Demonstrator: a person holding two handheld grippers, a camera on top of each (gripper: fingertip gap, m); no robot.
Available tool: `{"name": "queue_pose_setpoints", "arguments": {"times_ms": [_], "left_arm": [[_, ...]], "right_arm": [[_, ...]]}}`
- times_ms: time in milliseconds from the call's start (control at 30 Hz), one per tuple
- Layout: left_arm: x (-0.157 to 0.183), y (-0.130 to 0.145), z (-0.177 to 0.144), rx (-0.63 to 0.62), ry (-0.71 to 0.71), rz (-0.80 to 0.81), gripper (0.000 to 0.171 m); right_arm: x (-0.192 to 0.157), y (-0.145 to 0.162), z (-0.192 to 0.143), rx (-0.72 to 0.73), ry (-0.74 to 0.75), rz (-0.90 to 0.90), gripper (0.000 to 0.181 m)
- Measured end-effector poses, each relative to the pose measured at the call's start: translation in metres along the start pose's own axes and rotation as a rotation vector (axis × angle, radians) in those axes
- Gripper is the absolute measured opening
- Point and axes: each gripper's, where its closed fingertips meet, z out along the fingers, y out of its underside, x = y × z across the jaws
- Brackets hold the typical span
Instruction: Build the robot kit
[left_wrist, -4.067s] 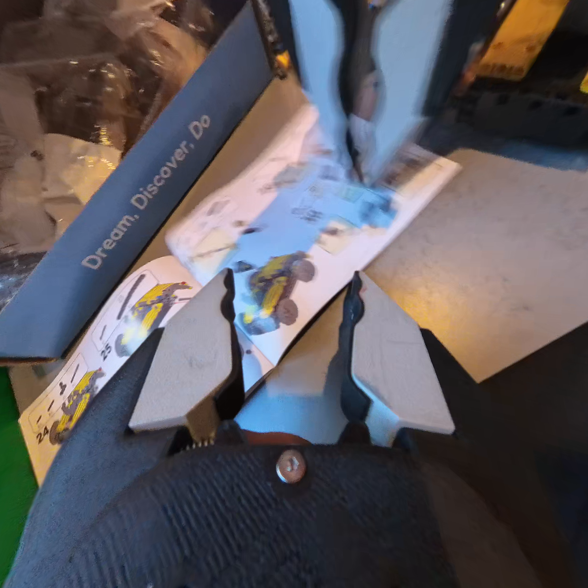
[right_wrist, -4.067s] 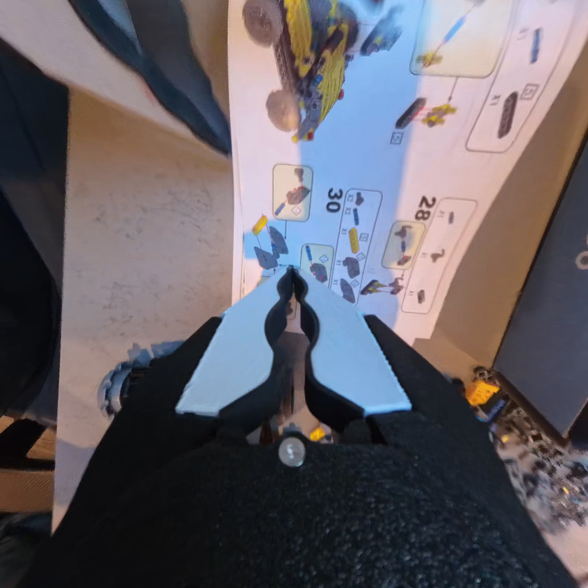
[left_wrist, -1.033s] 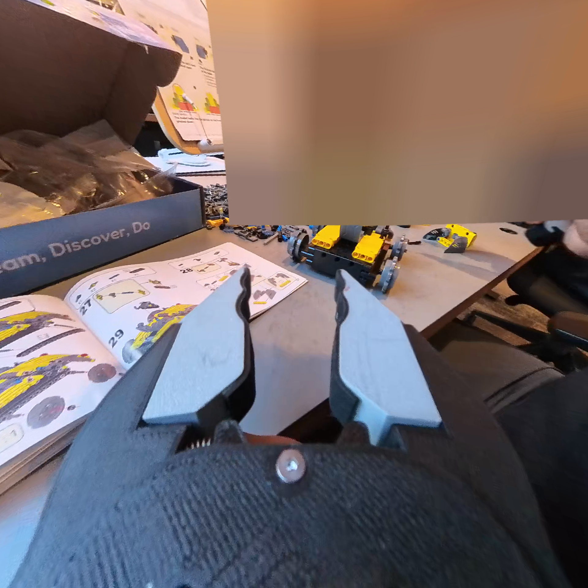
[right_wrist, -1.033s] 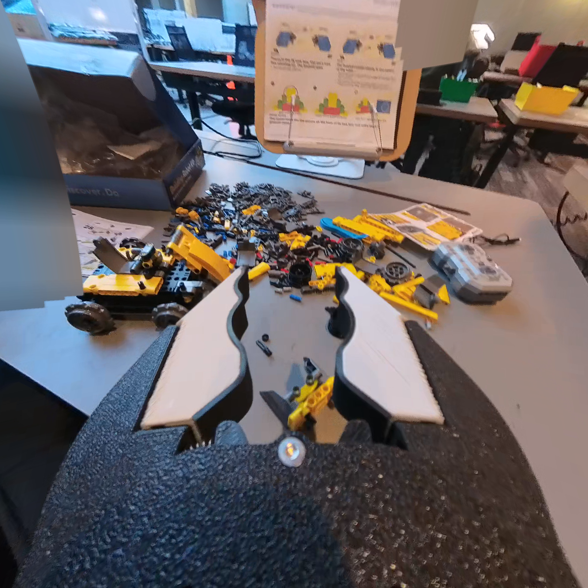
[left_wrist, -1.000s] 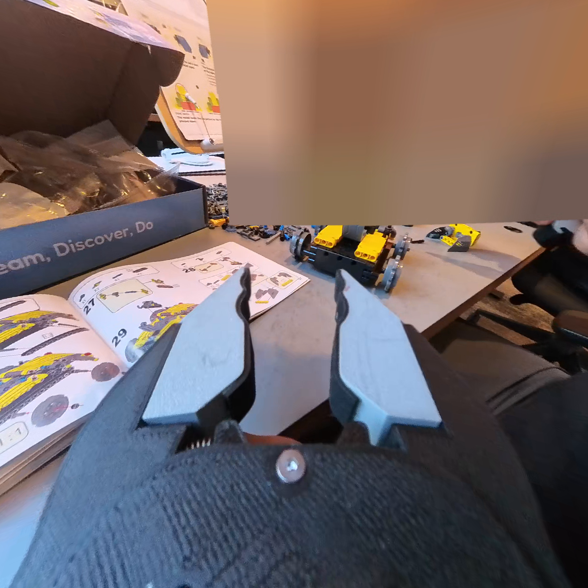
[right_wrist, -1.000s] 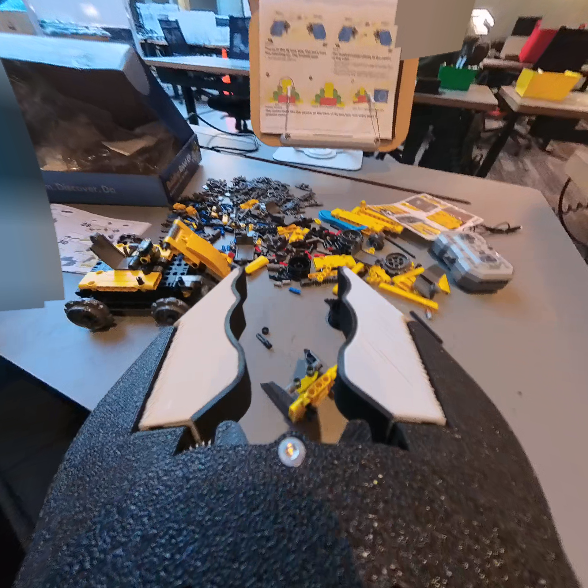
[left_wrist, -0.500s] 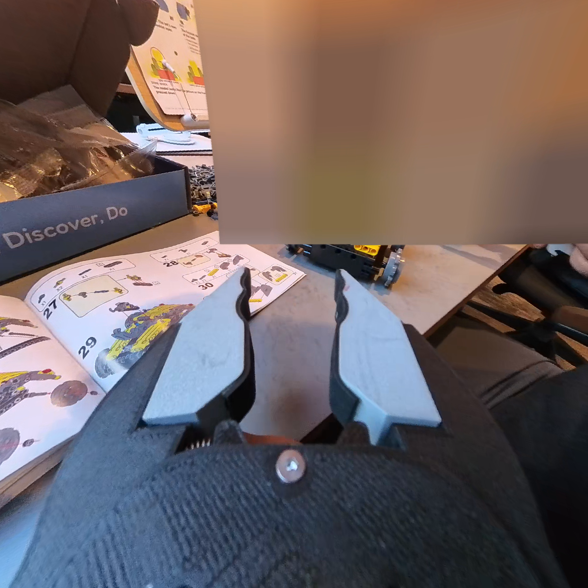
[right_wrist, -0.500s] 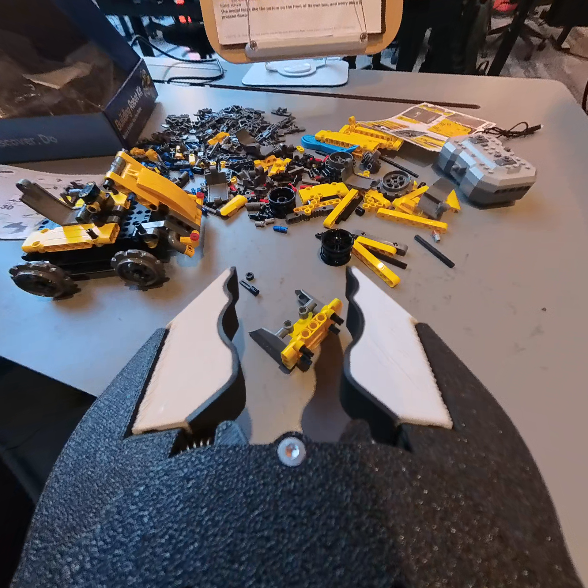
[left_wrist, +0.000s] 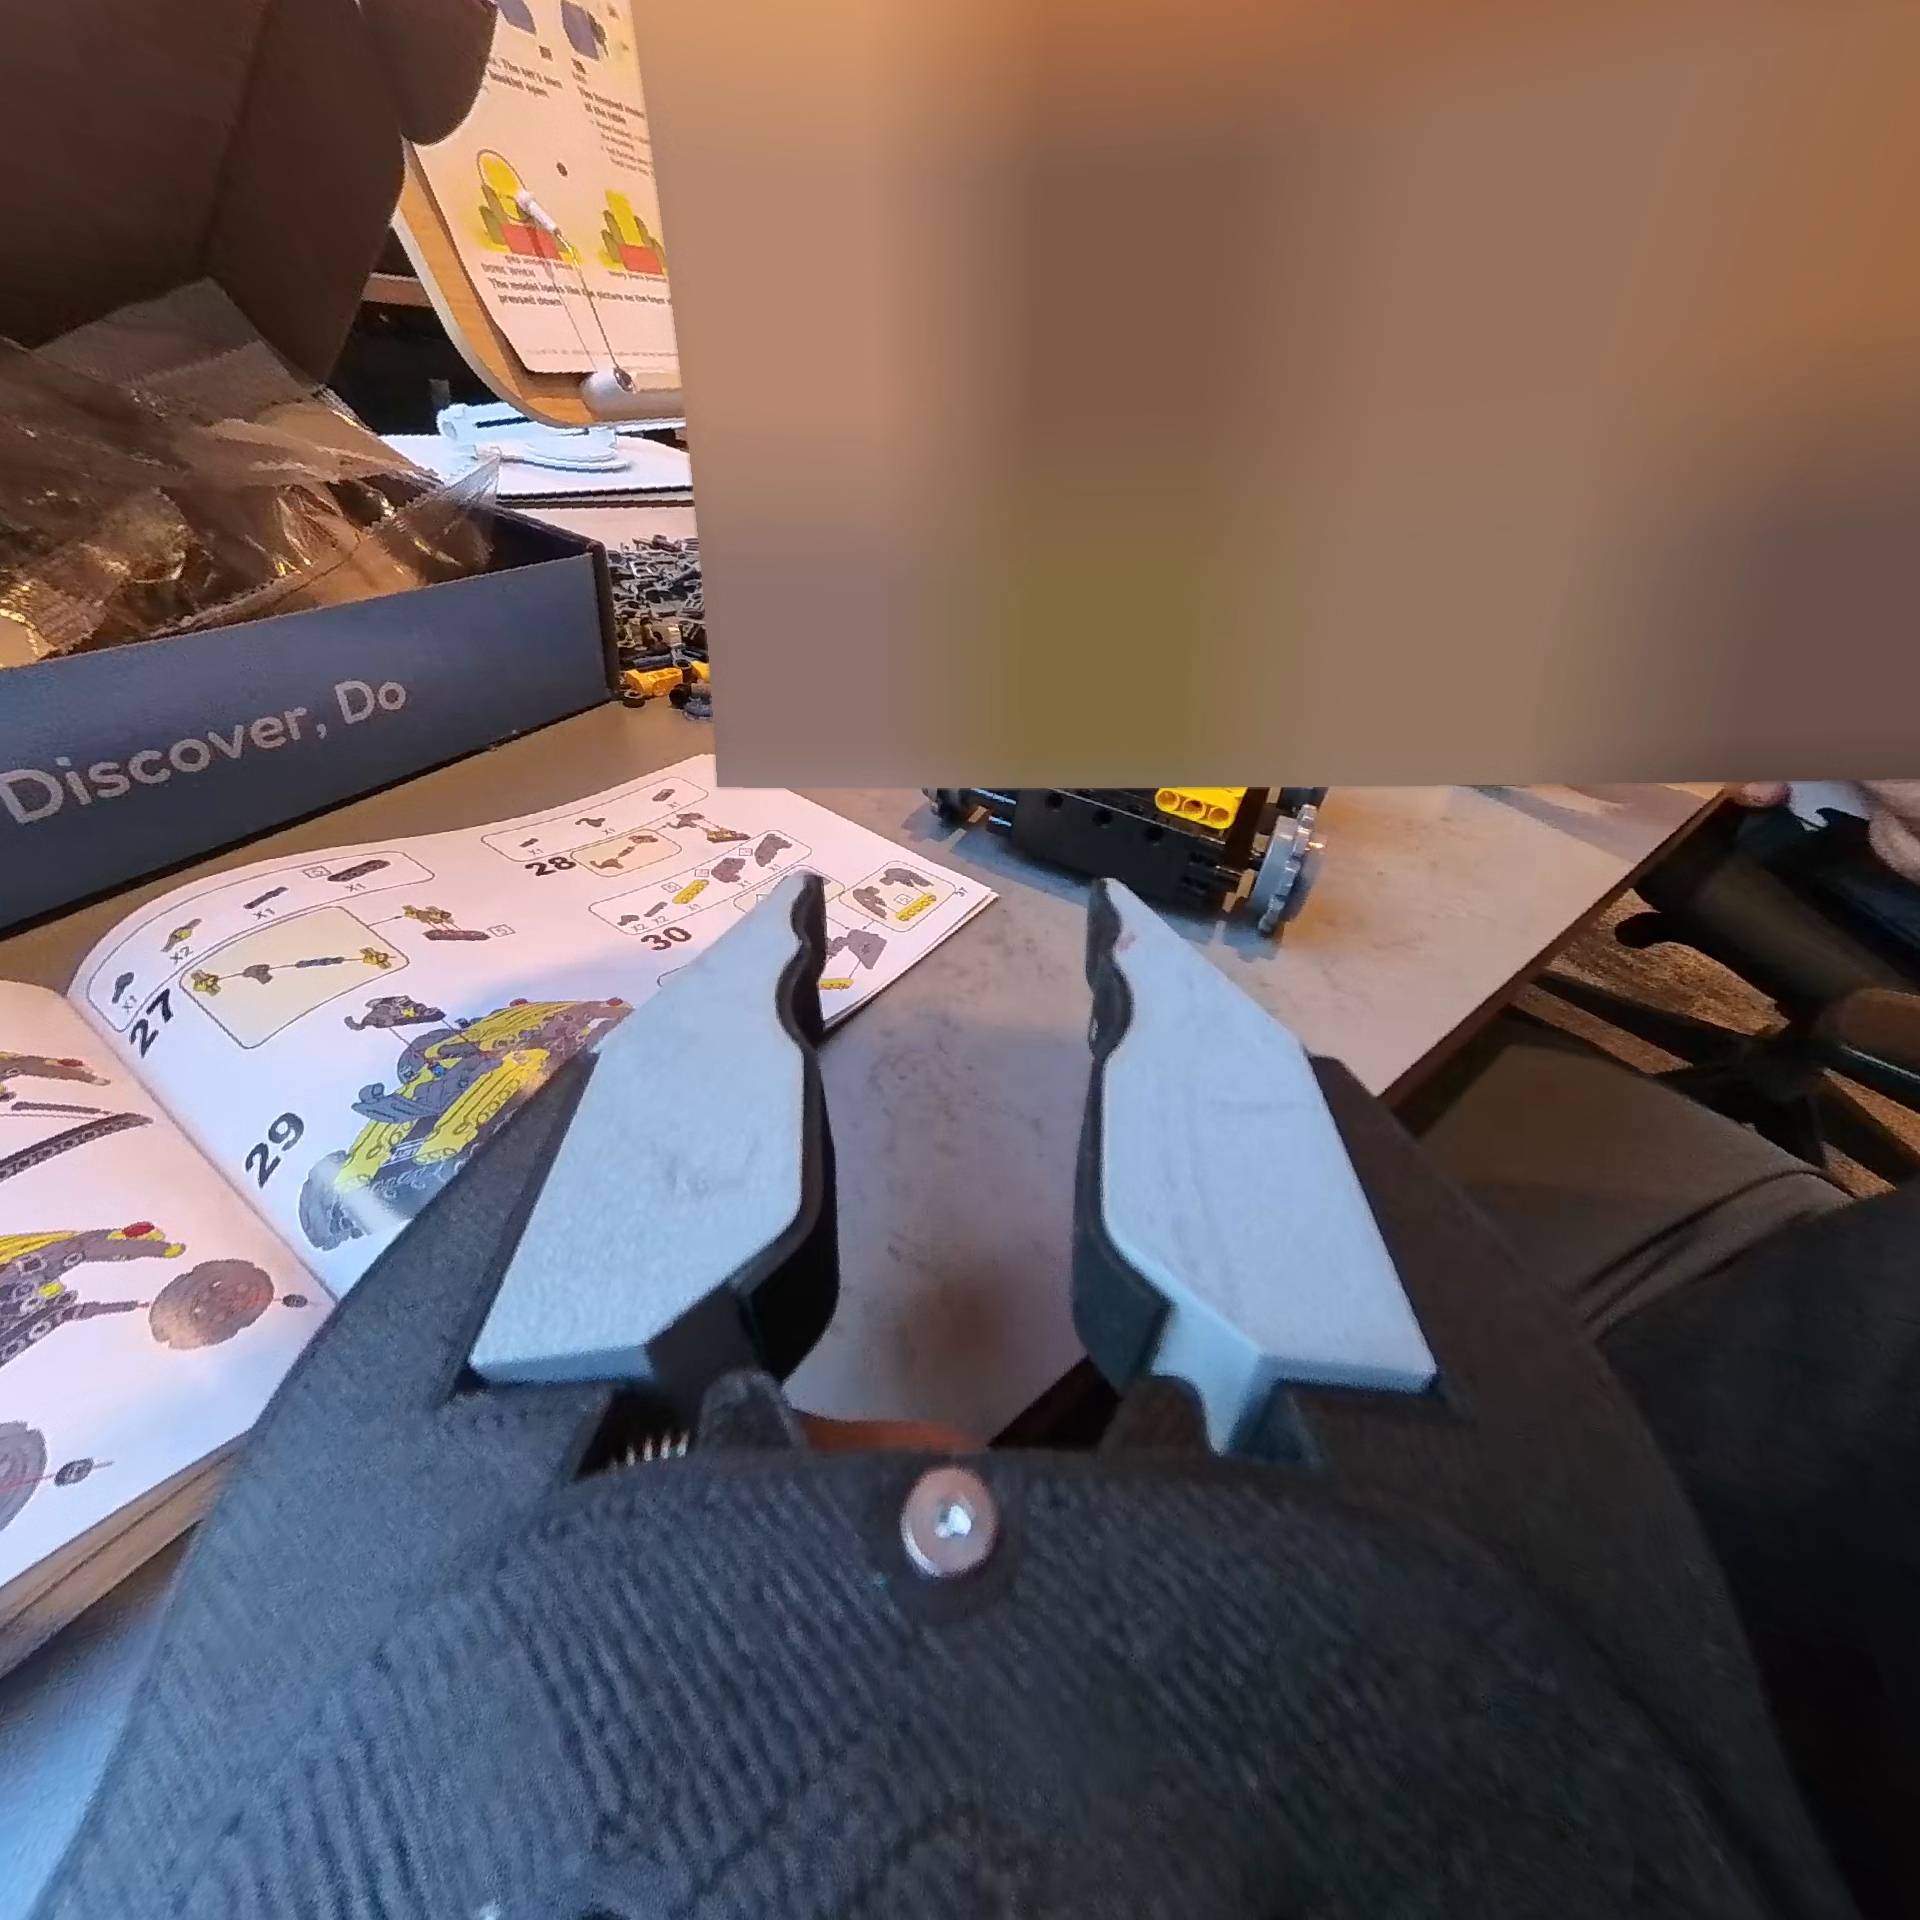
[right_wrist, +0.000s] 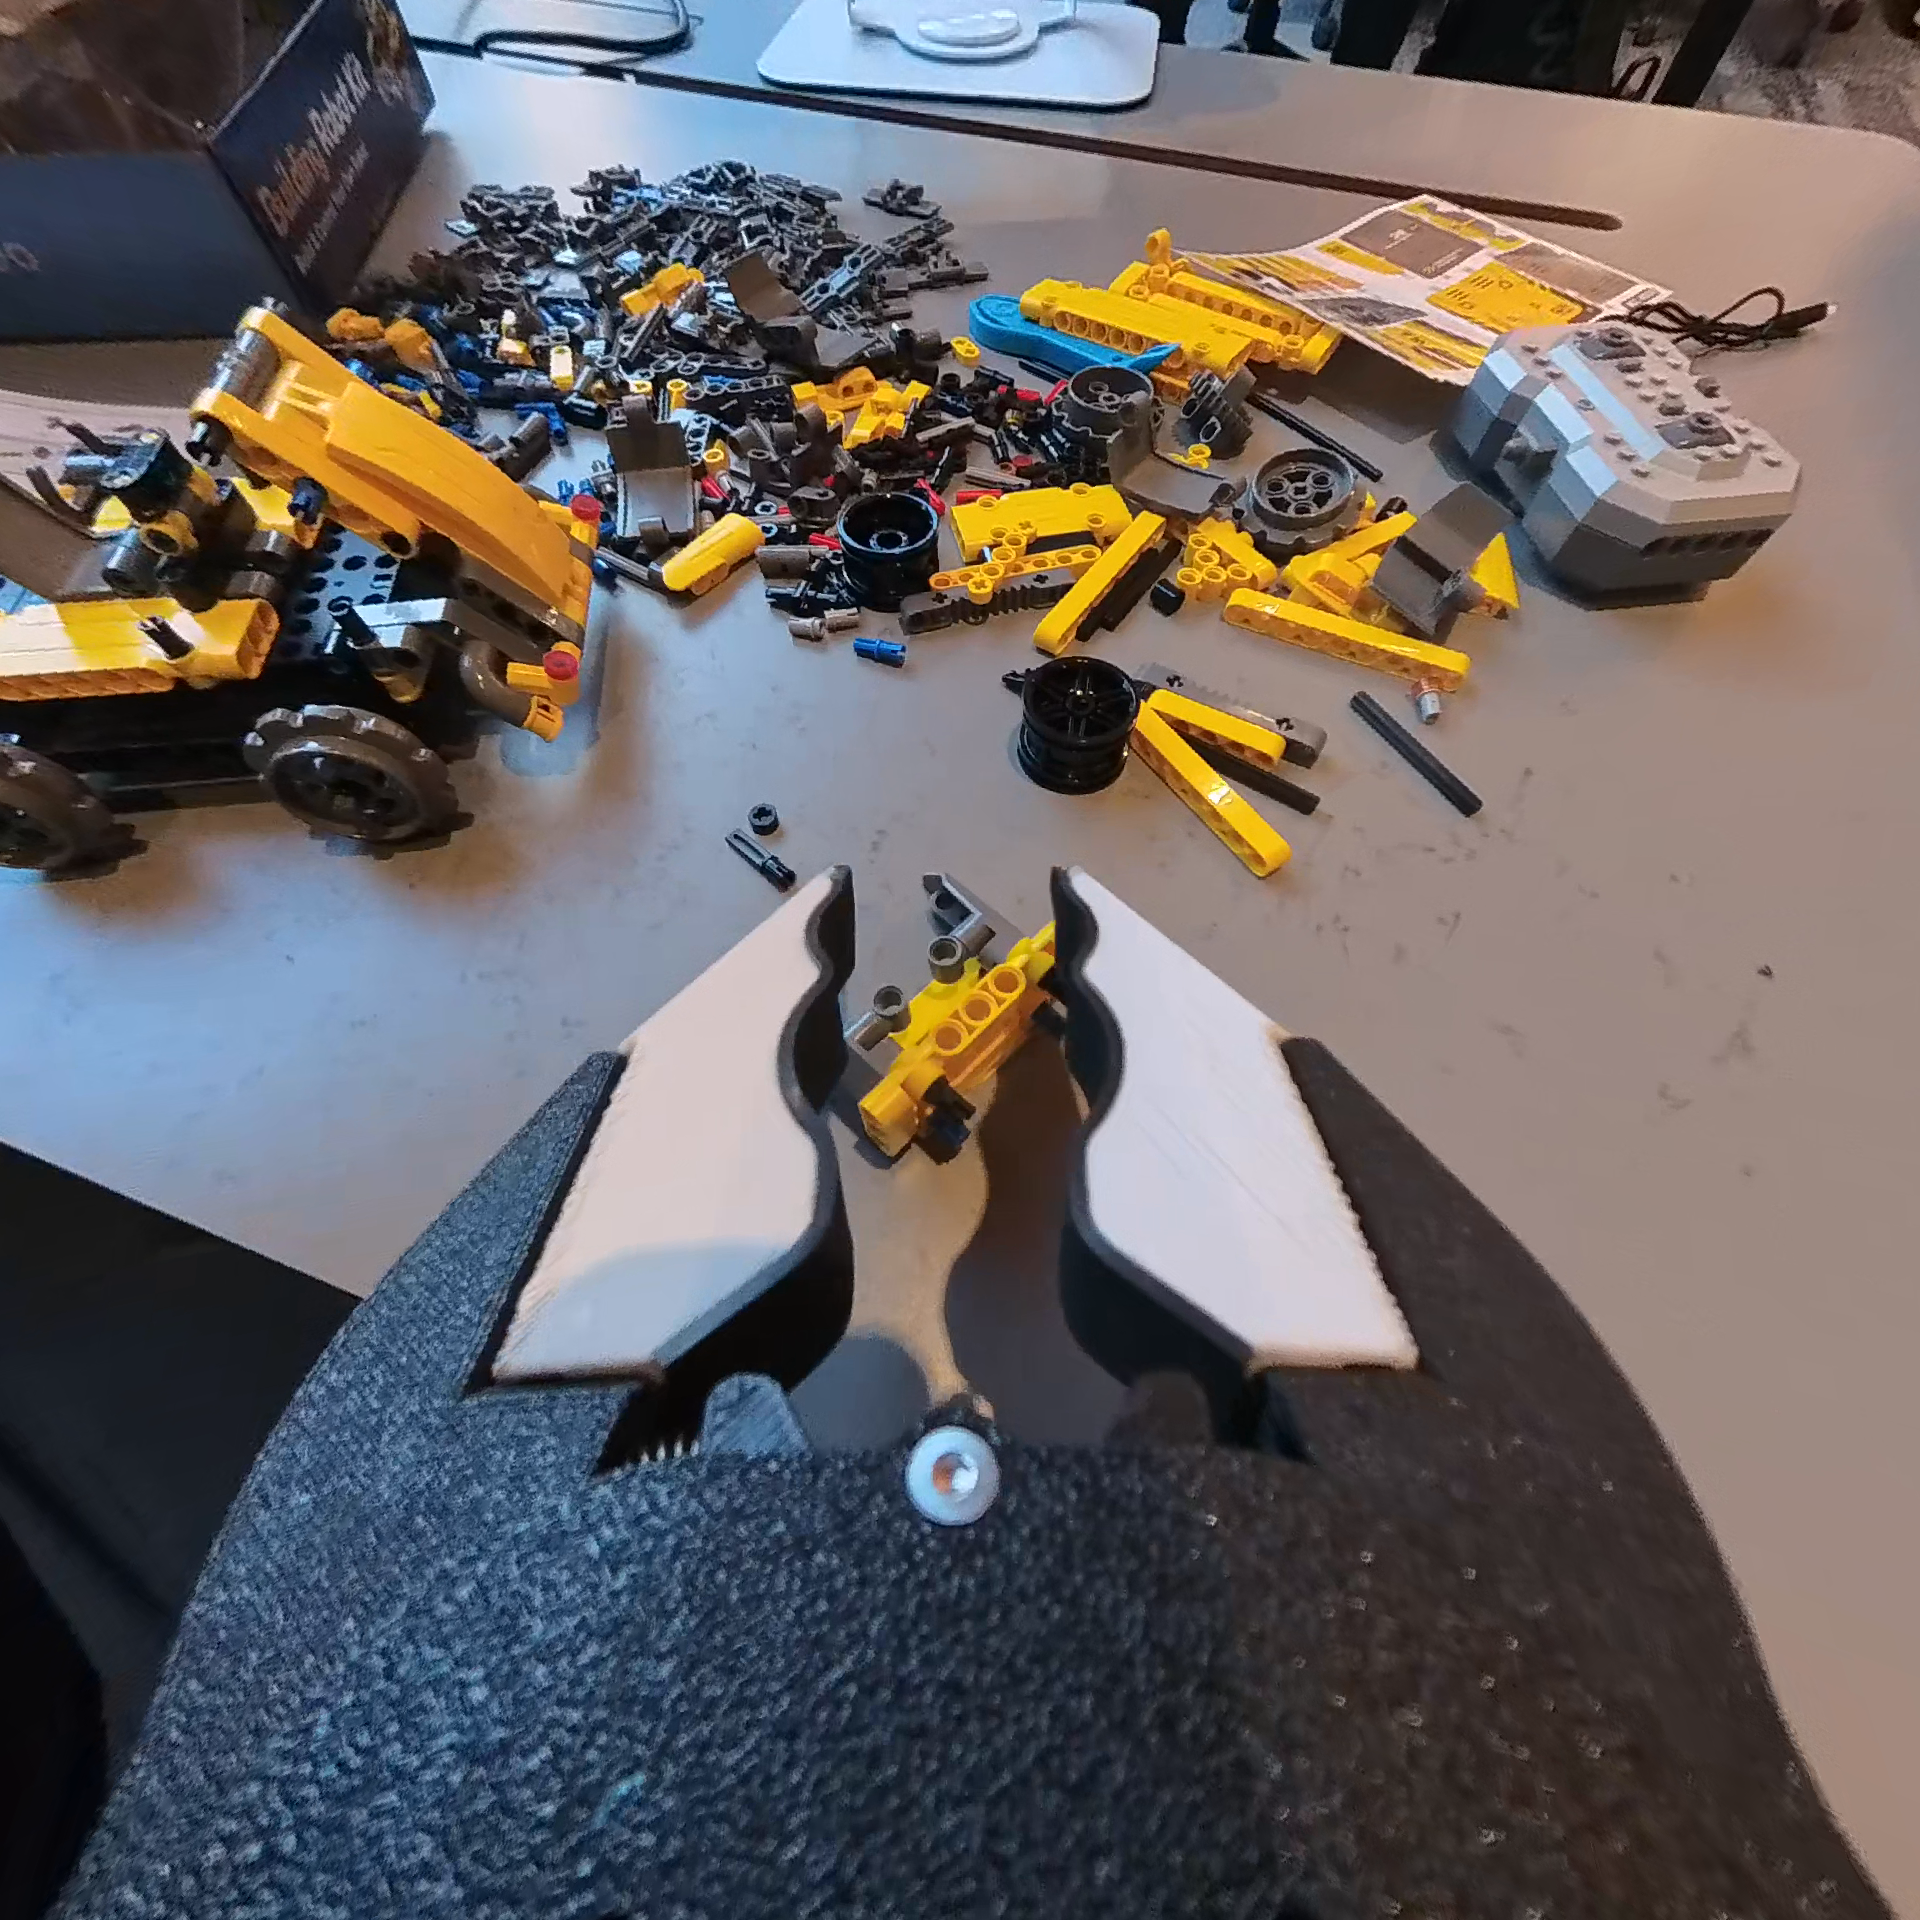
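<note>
Fingers: right gripper (right_wrist: 951, 883) spread around small yellow assembly (right_wrist: 961, 1023), near surface (right_wrist: 416, 997) front edge | left gripper (left_wrist: 951, 899) spread, empty, beside open booklet (left_wrist: 416, 987), bare room ahead.

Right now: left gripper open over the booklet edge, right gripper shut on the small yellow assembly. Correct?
Not quite. The right gripper is open: in the right wrist view its jaws straddle the small yellow assembly, which lies on the table. The left gripper is open over the booklet edge.
</note>
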Motion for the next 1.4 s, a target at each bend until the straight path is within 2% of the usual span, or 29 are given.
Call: {"name": "queue_pose_setpoints", "arguments": {"times_ms": [533, 1400], "left_arm": [[-0.002, -0.001, -0.001, 0.005, -0.006, -0.005, 0.049], [-0.003, -0.001, 0.000, 0.006, -0.004, -0.017, 0.048]], "right_arm": [[-0.003, 0.007, 0.003, 0.012, -0.033, 0.059, 0.048], [0.011, 0.009, 0.002, -0.002, 0.041, 0.038, 0.046]]}}
